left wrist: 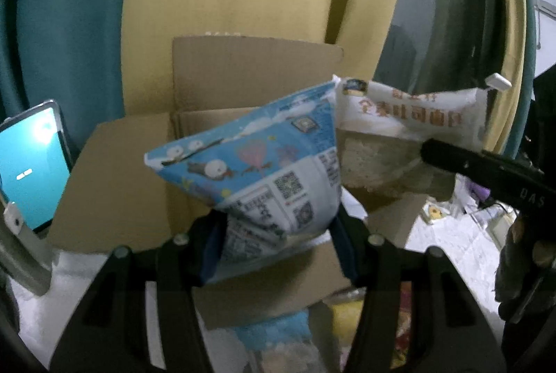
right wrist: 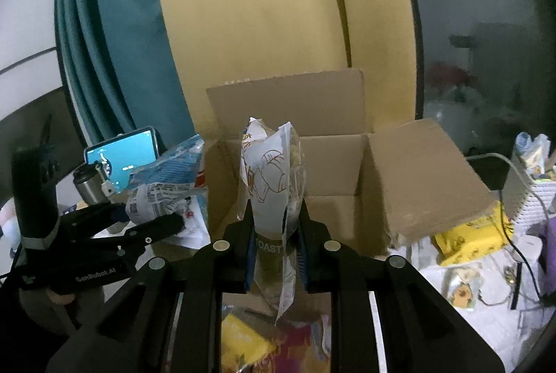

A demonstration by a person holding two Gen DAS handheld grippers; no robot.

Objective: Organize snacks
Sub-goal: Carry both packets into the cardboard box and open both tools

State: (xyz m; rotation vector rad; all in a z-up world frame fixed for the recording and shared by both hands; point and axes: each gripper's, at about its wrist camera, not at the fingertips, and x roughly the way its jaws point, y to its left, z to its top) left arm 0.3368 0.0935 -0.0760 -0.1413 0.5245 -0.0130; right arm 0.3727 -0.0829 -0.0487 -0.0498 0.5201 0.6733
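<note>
Only the right wrist view shows both tools: the left gripper [right wrist: 153, 216] clamps a blue printed snack pouch [right wrist: 166, 178], the right gripper [right wrist: 276, 244] a white toast bag [right wrist: 271, 178], both before the open brown cardboard box [right wrist: 417, 171]; a lit phone [right wrist: 121, 157] stands left.

Behind your work area you have a yellow panel [right wrist: 250, 25] flanked on its left by a teal curtain [right wrist: 114, 36]. At your left a phone [left wrist: 29, 164] stands propped, its screen lit. Just beside it in the right wrist view sits a steel tumbler [right wrist: 88, 187]. At your right, a grey cable [right wrist: 514, 171] trails over a white basket [right wrist: 531, 199], near a yellow box [right wrist: 472, 234].
</note>
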